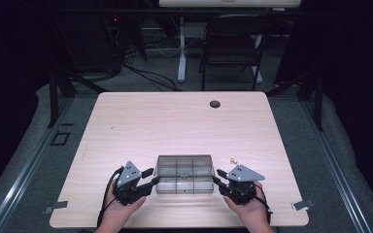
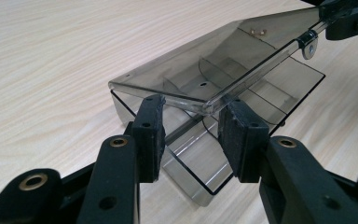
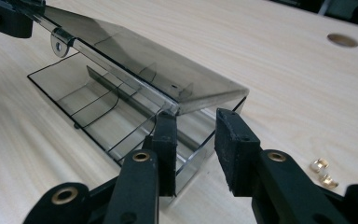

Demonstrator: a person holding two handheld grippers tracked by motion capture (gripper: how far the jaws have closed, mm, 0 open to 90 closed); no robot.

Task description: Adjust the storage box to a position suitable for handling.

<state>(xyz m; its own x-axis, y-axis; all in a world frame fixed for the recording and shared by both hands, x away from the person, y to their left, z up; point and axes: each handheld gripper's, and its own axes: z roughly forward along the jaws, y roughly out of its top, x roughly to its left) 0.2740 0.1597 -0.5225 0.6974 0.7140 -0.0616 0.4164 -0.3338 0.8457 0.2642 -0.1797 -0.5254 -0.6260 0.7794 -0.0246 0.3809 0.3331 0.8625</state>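
A smoky clear compartment box (image 1: 184,174) lies near the table's front edge with its hinged lid (image 2: 214,60) raised at a slant over the empty divided base (image 2: 284,88). My left gripper (image 2: 193,126) is at the box's left end (image 1: 151,176). The lid's near corner sits wedged between its pads (image 2: 151,135). My right gripper (image 3: 198,135) is at the right end (image 1: 217,175). Its jaws stand apart under the lid (image 3: 135,60); one pad (image 3: 165,140) touches the lid's corner, the other stands off it.
Two small brass pieces (image 3: 324,172) lie on the table just right of the box (image 1: 232,160). A round cable hole (image 1: 215,104) sits at the far edge of the wooden table (image 1: 141,126). A folding chair (image 1: 233,43) stands beyond it.
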